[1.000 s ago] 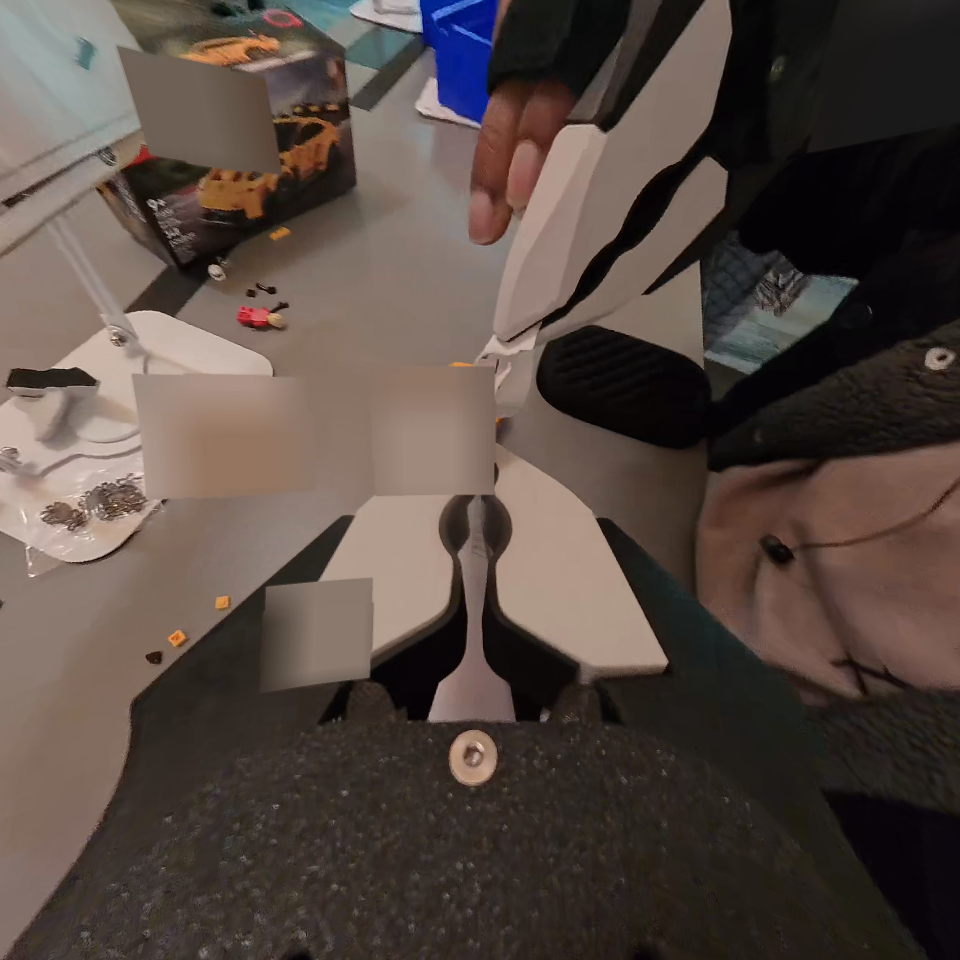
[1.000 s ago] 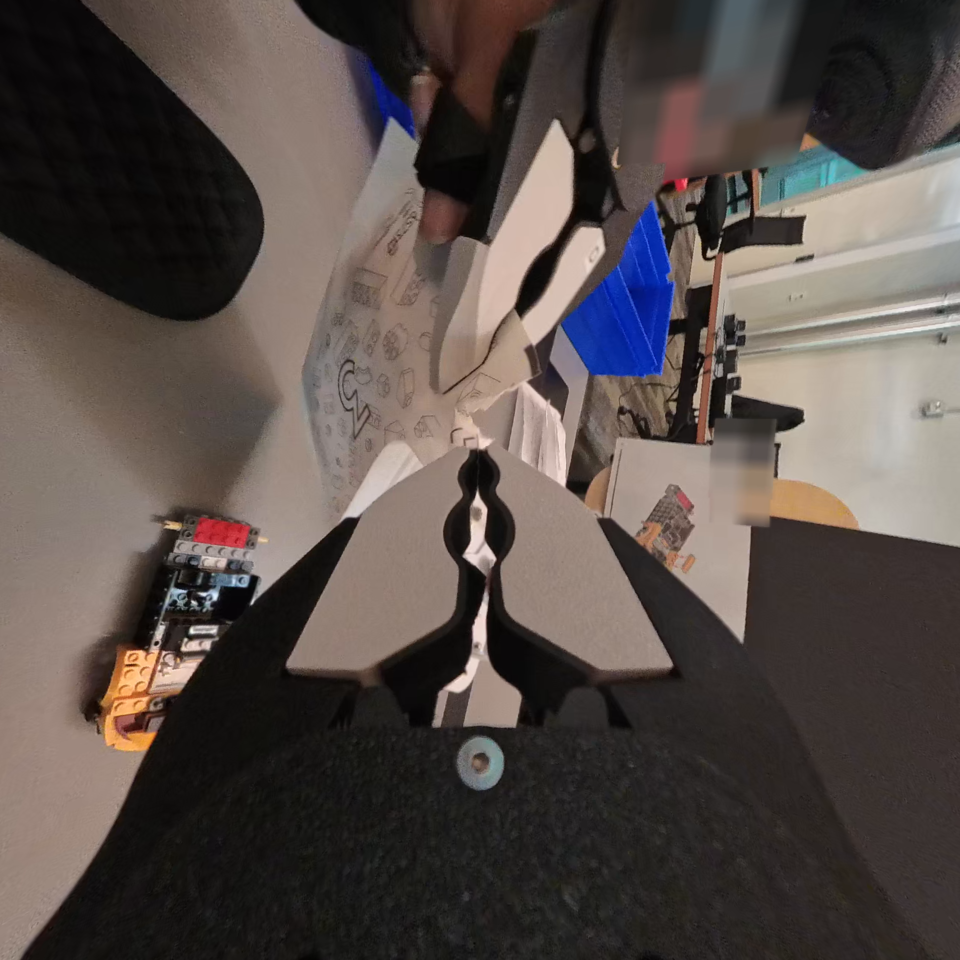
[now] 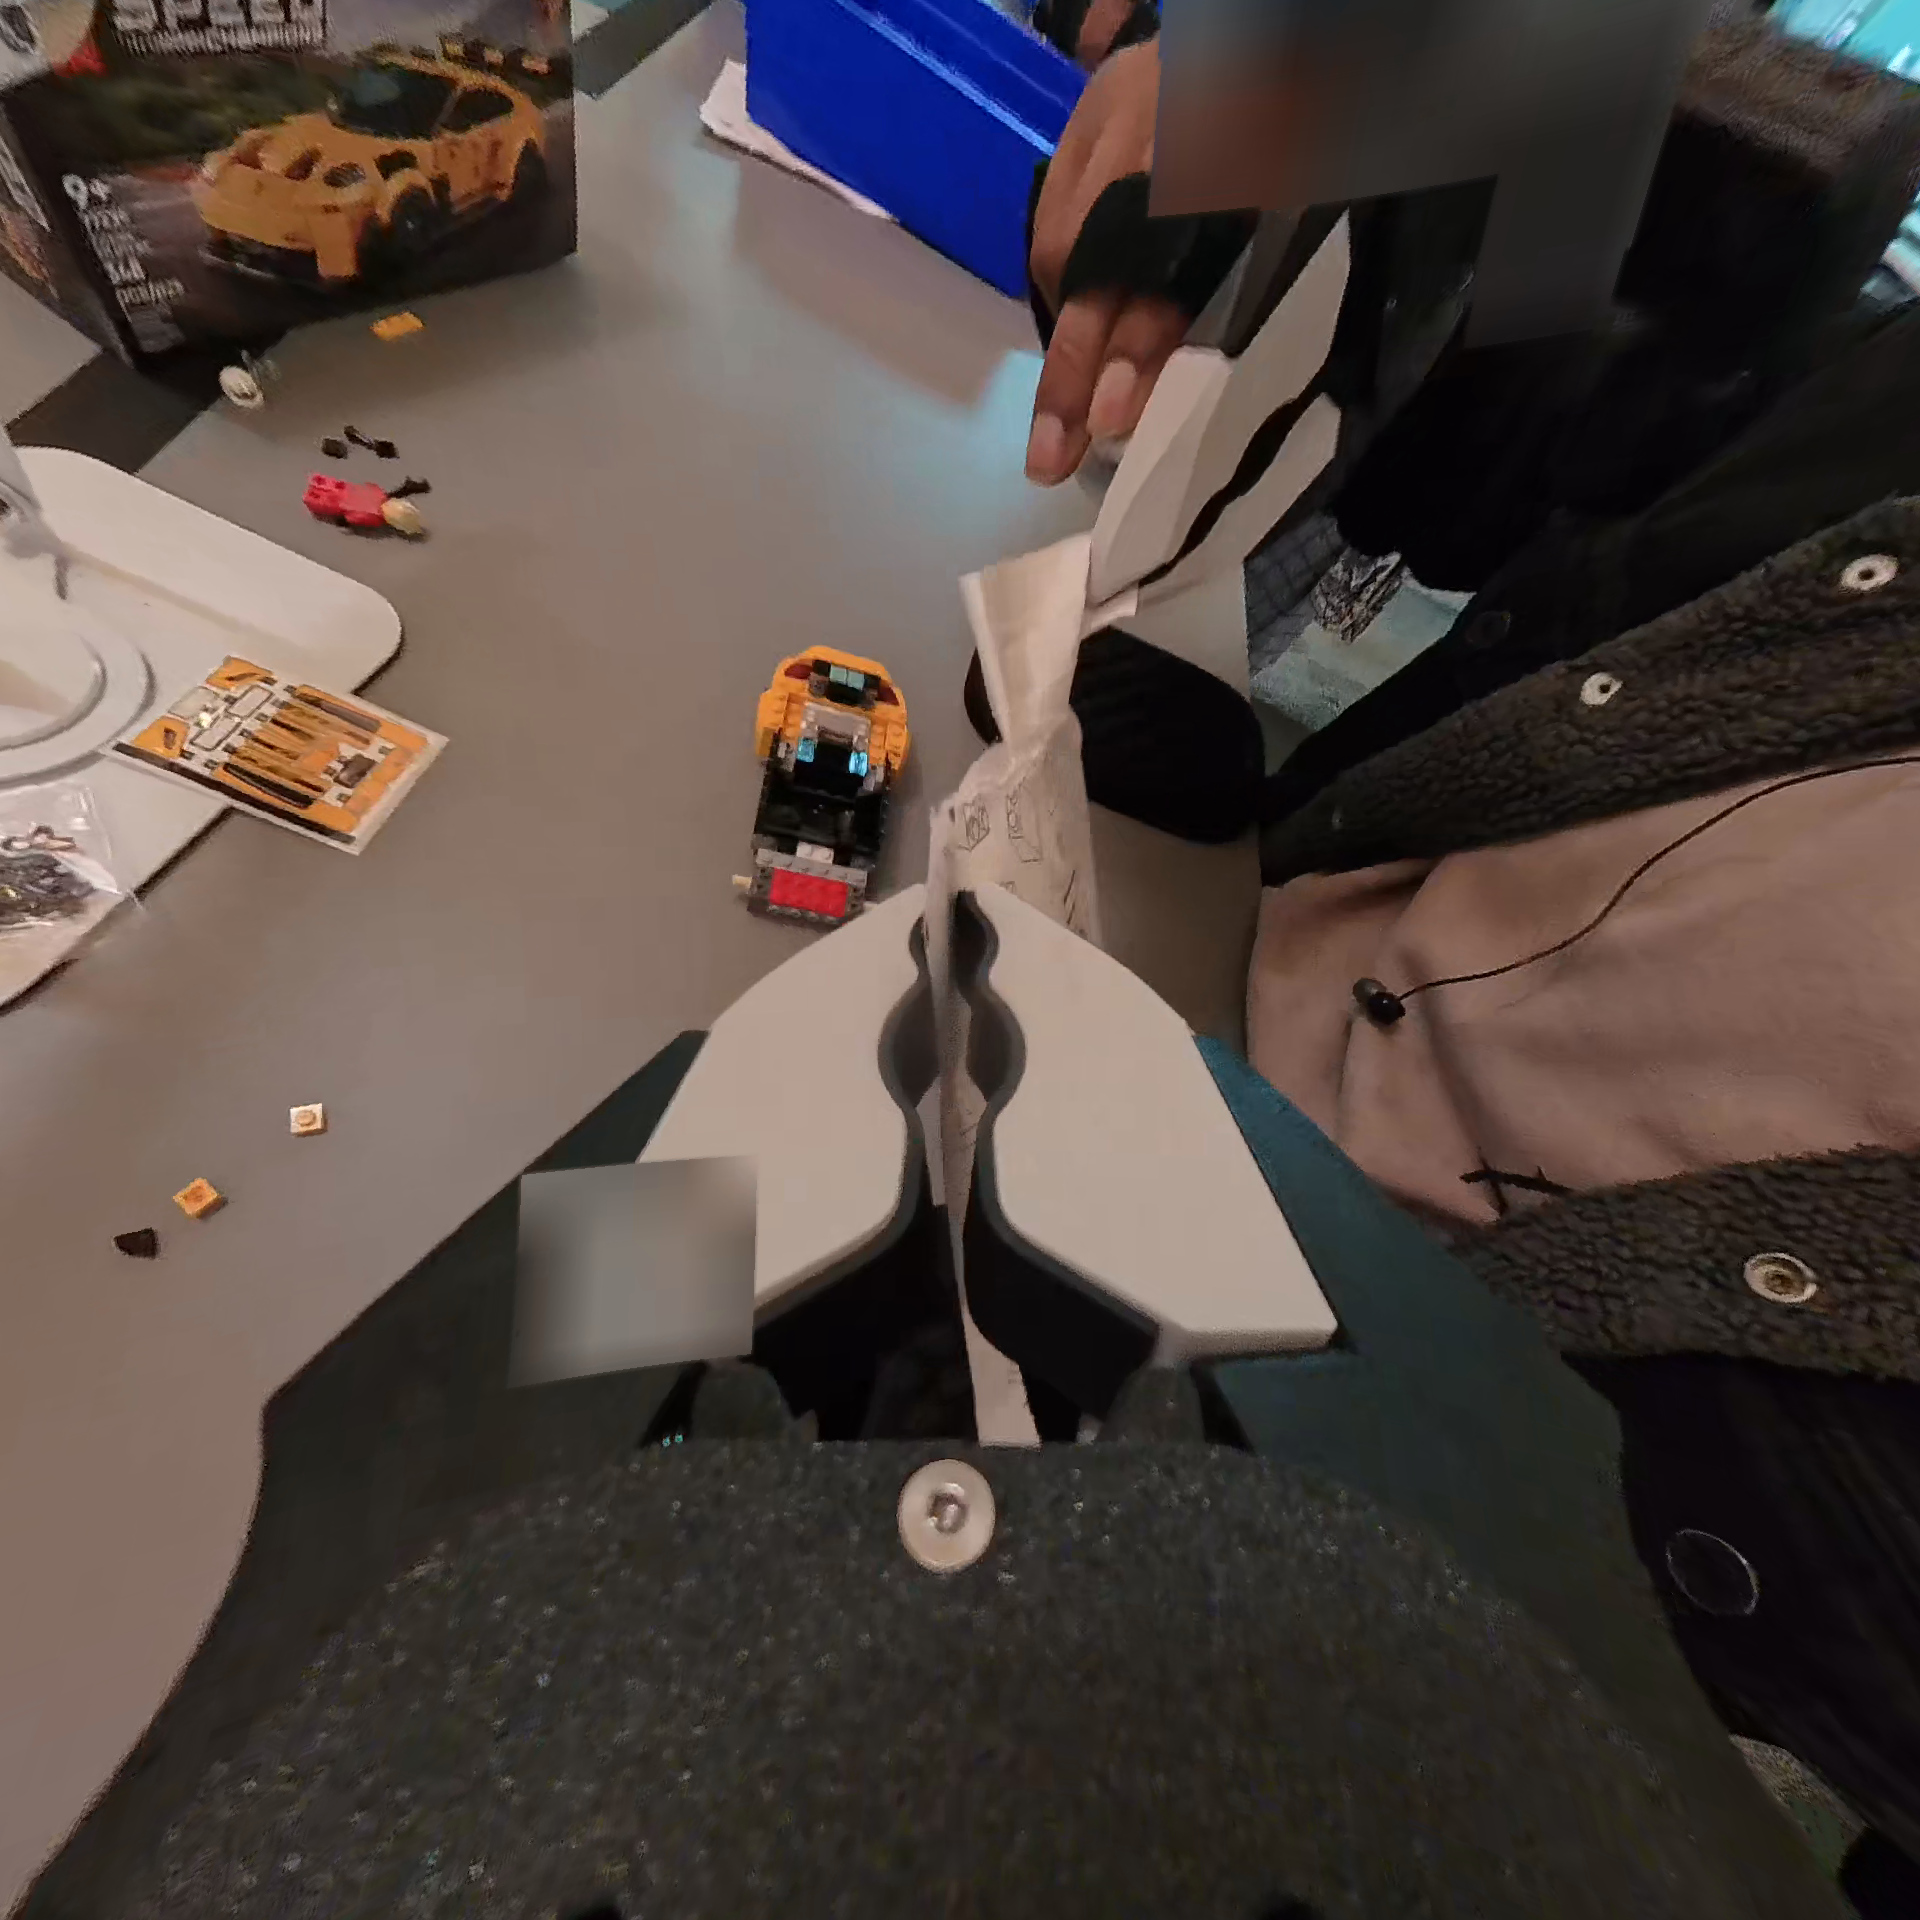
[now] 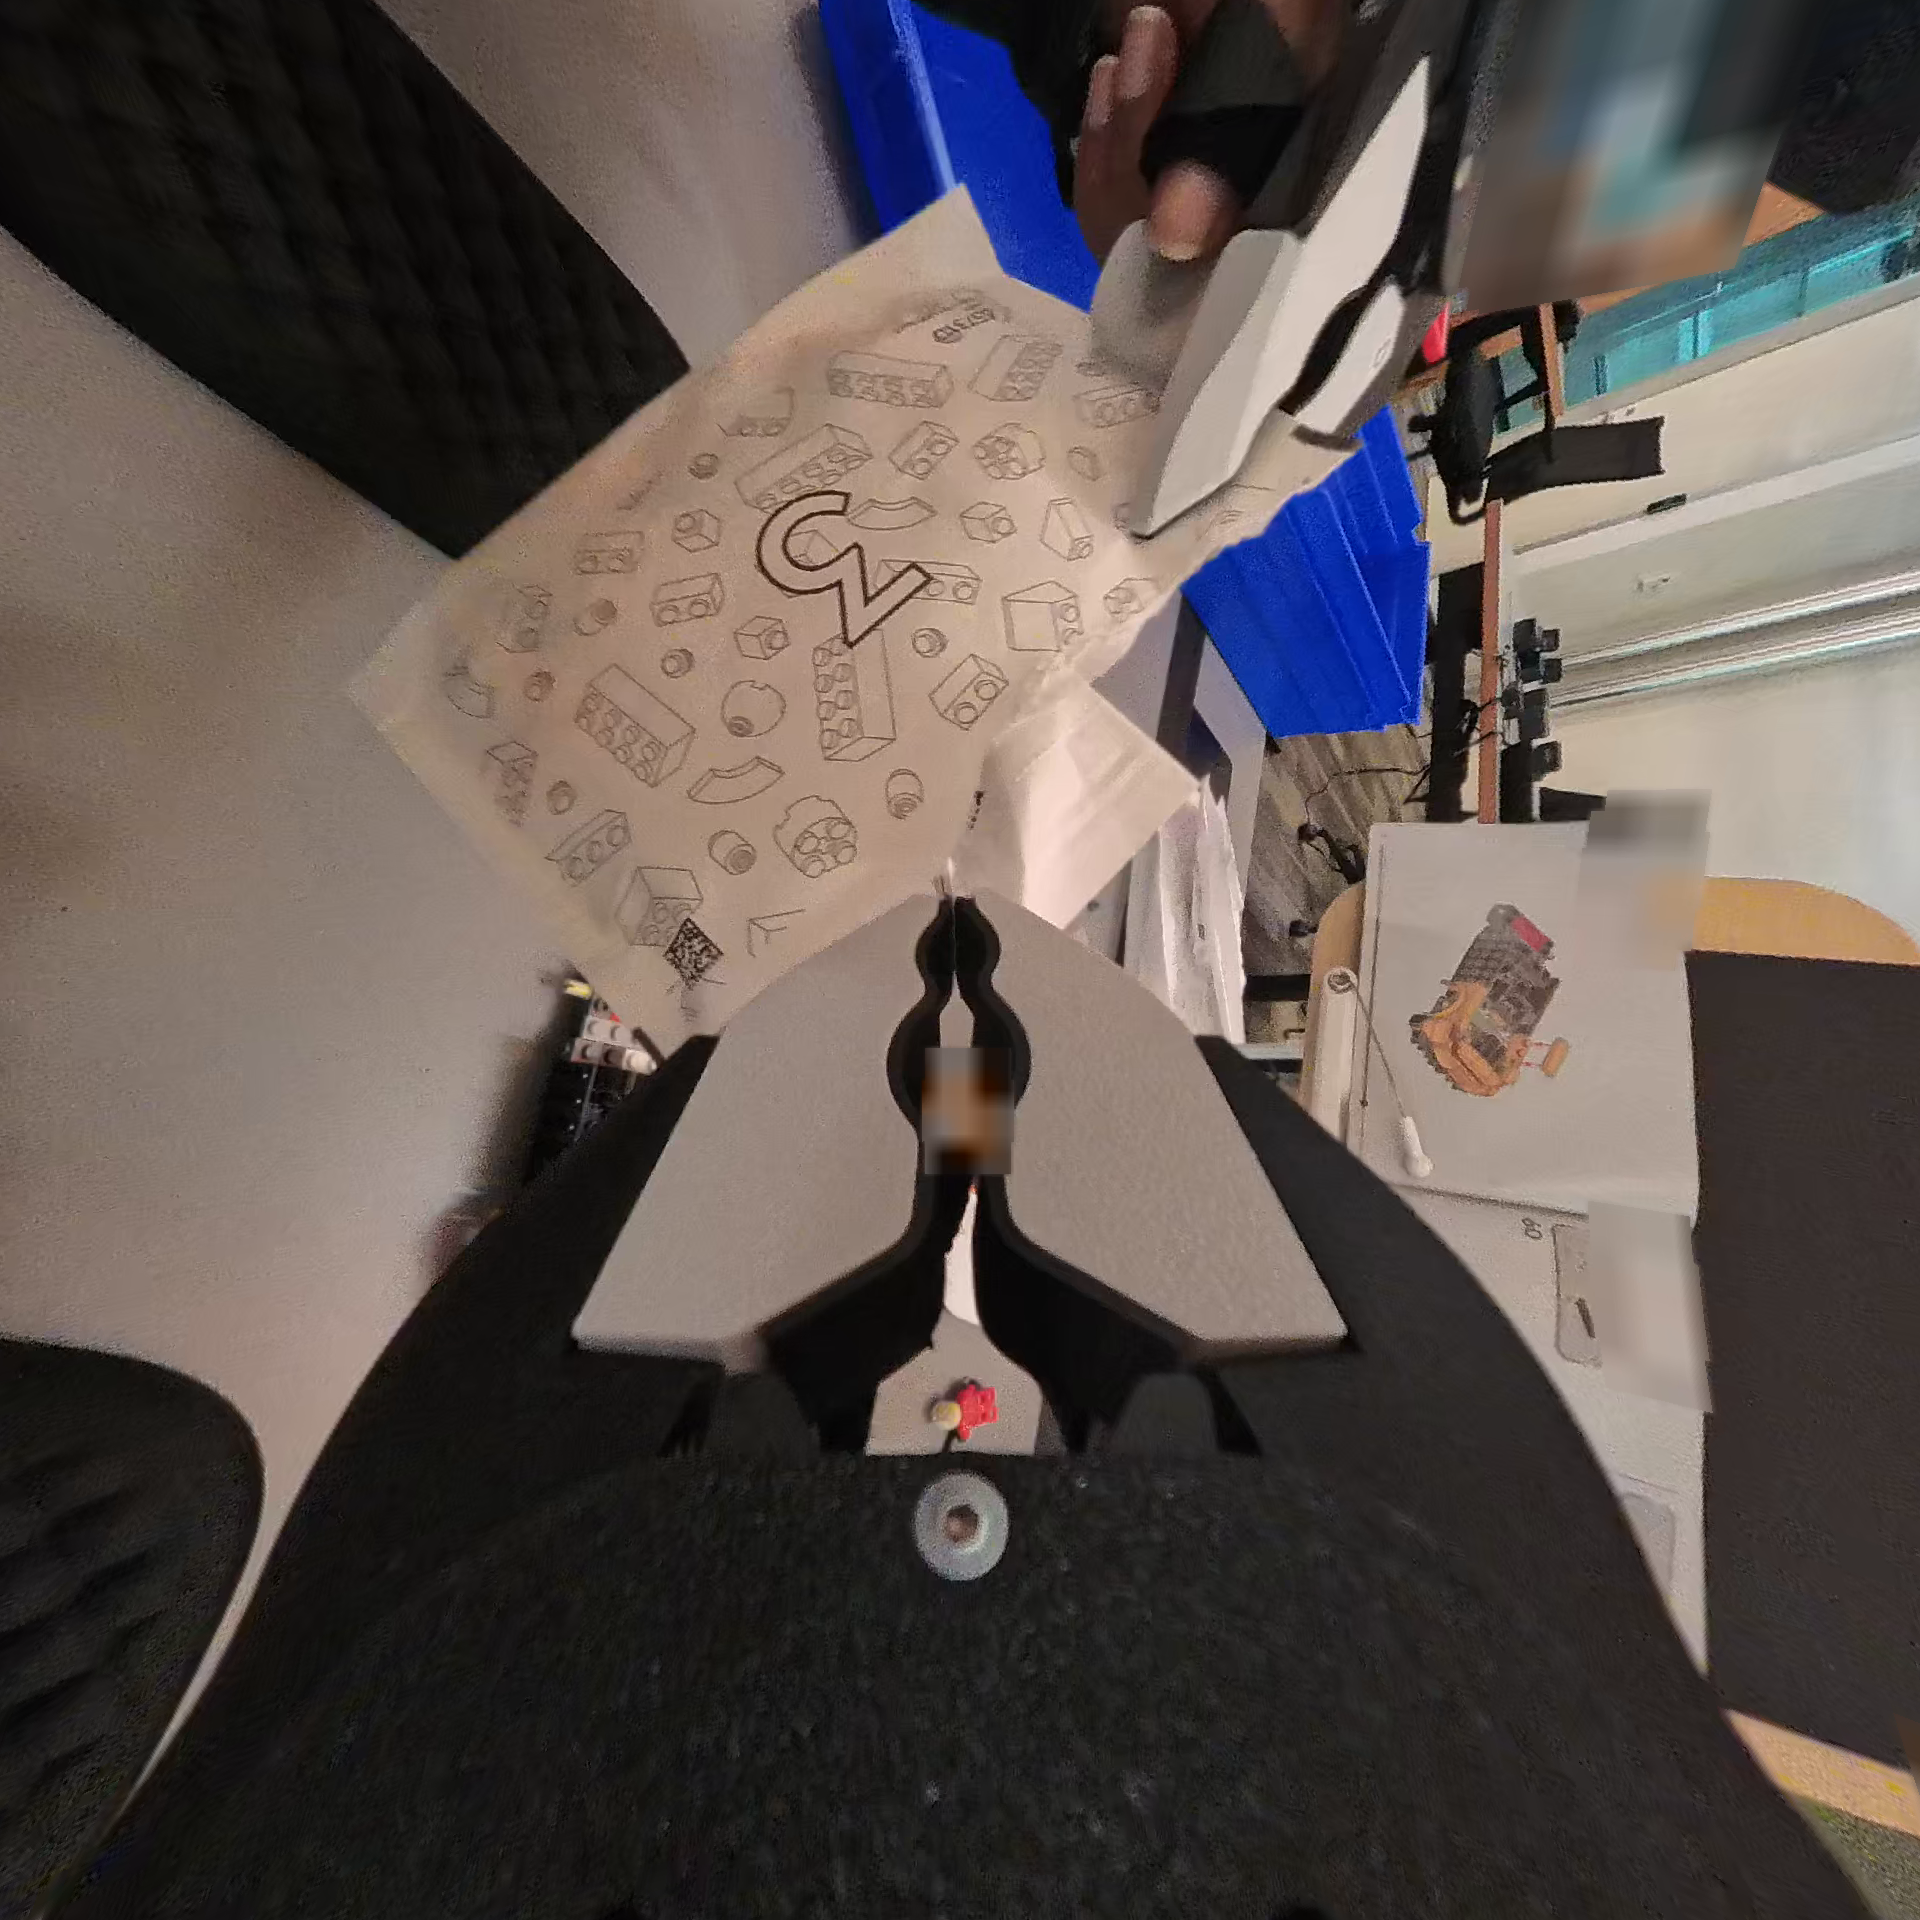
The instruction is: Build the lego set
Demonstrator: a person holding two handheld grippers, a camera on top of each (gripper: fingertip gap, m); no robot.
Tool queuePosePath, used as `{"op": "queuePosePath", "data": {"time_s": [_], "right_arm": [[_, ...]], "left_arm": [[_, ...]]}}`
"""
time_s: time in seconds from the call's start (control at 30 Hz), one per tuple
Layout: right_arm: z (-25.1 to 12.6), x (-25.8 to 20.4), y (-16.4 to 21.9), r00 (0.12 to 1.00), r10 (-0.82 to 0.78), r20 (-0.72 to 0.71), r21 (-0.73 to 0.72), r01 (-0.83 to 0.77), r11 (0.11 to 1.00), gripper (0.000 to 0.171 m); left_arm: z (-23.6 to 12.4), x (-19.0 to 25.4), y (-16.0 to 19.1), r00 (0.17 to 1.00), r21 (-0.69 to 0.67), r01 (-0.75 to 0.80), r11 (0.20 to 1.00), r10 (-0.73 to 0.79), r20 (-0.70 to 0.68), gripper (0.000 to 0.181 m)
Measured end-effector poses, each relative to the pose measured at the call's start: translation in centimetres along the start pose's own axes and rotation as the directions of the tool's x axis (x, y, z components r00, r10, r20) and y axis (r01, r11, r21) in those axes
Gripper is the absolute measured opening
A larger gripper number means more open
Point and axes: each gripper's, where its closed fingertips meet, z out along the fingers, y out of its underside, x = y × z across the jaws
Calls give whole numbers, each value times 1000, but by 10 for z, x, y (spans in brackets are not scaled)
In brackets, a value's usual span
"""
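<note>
While my left claw (image 3: 948, 904) pinches one edge of the paper bag (image 4: 790, 623), my right claw (image 4: 954, 909) pinches the other edge, so the bag hangs between them above the table (image 3: 623, 540). The little yellow lego car (image 3: 828, 779) sits on the table just beside the bag, with bare room all round it. The box (image 3: 301, 156) and blue bin (image 3: 914, 125) stand far back. Small loose bricks (image 3: 197, 1197) lie well apart near the left edge.

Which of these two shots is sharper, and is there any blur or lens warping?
Left wrist view: sharp on the half-built car, table bowed by the wide lens. Right wrist view: paper bag print readable, its far edges soft; the table-edge lines curve near the border.
</note>
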Motion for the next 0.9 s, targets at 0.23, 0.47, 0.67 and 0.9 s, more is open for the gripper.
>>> {"op": "queuePosePath", "data": {"time_s": [0.23, 0.47, 0.67, 0.9], "right_arm": [[-16, -1, 0, 986, 166, 28, 83, -167, 982, 0], [-34, -3, 19, 949, 311, 47, 107, -314, 943, 0], [-53, -5, 44, 920, 389, 42, 84, -391, 916, 0], [-79, -7, 66, 885, 462, 61, 77, -466, 881, 0]], "left_arm": [[1, -4, 10, 999, 15, 35, 999, -35, -23, 1], [-1, -13, 32, 995, 33, 96, 995, -95, -36, 1], [-8, -27, 51, 988, 50, 153, 987, -152, -20, 1], [-6, -30, 53, 985, 101, 168, 980, -163, -56, 1]]}}
